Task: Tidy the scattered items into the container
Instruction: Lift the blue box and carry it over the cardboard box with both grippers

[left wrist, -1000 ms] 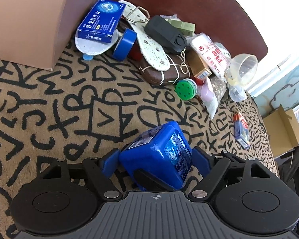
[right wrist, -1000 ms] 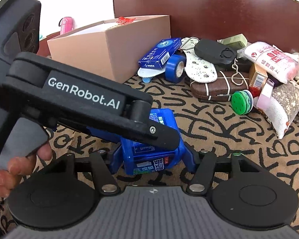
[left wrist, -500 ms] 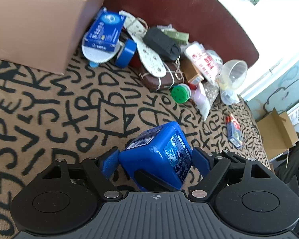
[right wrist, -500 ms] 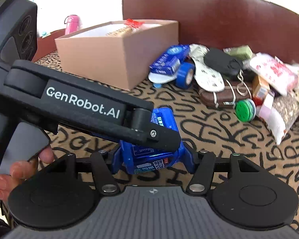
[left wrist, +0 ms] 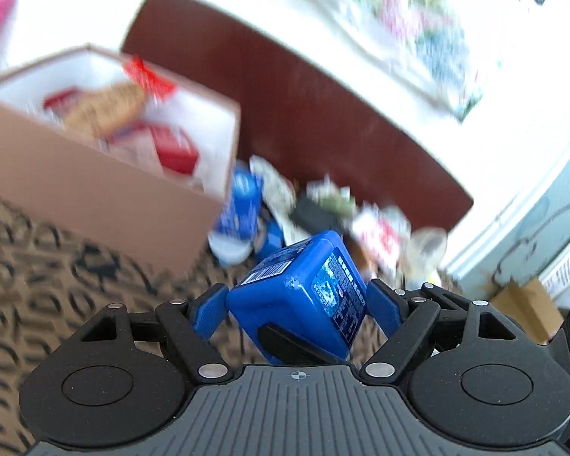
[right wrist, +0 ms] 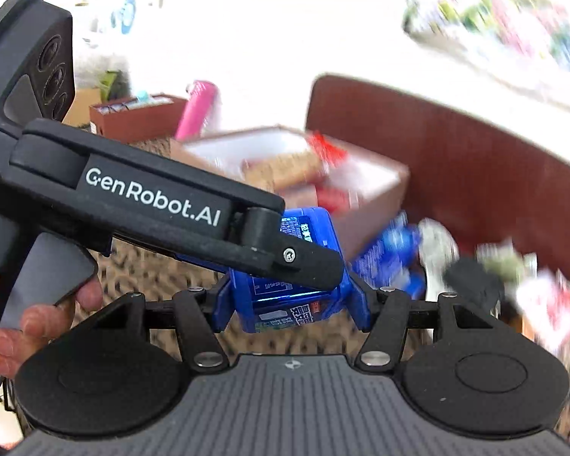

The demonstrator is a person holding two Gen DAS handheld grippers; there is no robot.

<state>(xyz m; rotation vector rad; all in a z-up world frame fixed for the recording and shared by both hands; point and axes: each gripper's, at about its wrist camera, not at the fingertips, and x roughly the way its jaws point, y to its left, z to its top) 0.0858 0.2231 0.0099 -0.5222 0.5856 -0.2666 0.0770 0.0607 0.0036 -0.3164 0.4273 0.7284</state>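
Both grippers clamp the same blue box: the left gripper (left wrist: 298, 306) has its blue pads pressed on either side of the blue box (left wrist: 304, 296), and the right gripper (right wrist: 290, 302) pinches it the same way, the blue box (right wrist: 285, 304) partly hidden behind the left tool's black body that crosses from 9 o'clock. Neither grip has loosened since a second ago.

What has changed is height and aim. The box then sat low over the letter-patterned cloth (left wrist: 38, 266); it is now lifted off it, and both views are smeared with motion. The cardboard container (left wrist: 95, 197), formerly seen only as a side wall at 11 o'clock of the left view, now shows its open top, with red and tan packets inside. The pile of scattered items (left wrist: 304, 205) lies at 12 o'clock just beyond the box, blurred. In the right view the container (right wrist: 376, 197) stands at 12 o'clock behind the box.
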